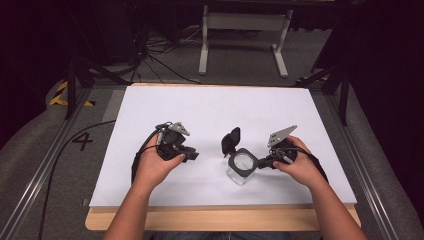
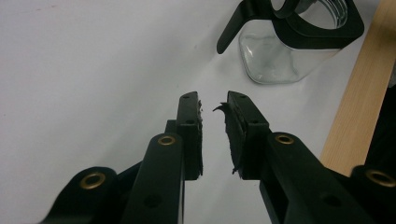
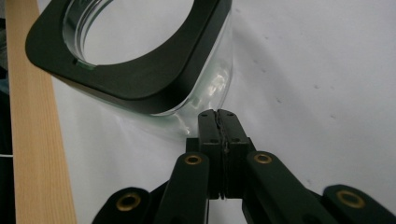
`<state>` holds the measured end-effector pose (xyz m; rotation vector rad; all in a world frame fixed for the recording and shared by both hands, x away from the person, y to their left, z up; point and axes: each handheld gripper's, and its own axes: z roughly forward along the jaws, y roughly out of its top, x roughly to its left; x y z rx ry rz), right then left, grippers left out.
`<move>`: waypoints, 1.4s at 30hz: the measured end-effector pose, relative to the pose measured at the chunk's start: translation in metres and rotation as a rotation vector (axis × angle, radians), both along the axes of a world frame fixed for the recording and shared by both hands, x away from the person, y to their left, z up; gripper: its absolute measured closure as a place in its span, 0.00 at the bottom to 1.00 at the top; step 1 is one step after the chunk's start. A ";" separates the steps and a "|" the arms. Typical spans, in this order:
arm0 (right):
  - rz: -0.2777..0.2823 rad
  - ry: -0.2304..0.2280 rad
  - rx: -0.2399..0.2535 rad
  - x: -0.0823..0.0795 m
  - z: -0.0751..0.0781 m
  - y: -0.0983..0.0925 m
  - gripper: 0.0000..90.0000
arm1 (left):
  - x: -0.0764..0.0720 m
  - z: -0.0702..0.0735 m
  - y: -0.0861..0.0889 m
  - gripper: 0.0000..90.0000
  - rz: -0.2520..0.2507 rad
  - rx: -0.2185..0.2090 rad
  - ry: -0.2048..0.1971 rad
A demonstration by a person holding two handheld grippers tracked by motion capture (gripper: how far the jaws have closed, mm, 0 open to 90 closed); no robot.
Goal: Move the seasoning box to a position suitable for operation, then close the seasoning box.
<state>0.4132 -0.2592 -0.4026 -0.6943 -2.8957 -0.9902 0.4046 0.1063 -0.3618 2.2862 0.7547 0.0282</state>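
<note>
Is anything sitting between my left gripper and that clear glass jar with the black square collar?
Nothing visible does. The left gripper, jaws slightly apart, points at the clear glass jar with the black square collar across bare white table surface. The right gripper is shut beside the jar's far side.

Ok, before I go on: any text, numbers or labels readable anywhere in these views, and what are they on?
"4": dark numeral on the grey floor covering left of the table.
Glass jar and both tongs: no readable label or brand in any view.
</note>
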 end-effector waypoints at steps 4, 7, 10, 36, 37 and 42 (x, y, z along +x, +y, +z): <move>0.023 0.016 -0.017 -0.007 0.001 0.003 1.00 | 0.002 0.001 -0.002 0.84 0.001 -0.011 0.003; 0.038 0.022 -0.026 -0.010 0.000 0.005 1.00 | 0.003 0.001 -0.003 0.84 -0.003 -0.011 0.004; 0.053 0.022 -0.036 -0.014 0.000 0.009 1.00 | 0.004 0.001 -0.005 0.84 -0.010 -0.016 0.001; 0.009 -0.017 -0.008 -0.019 0.014 0.009 1.00 | -0.006 0.011 -0.020 0.86 -0.116 -0.020 0.012; -0.001 -0.024 -0.003 -0.019 0.016 0.008 1.00 | -0.007 0.013 -0.022 0.87 -0.135 -0.010 0.008; -0.034 -0.063 0.038 -0.015 0.034 0.001 1.00 | -0.016 0.017 -0.033 0.88 -0.190 -0.009 0.020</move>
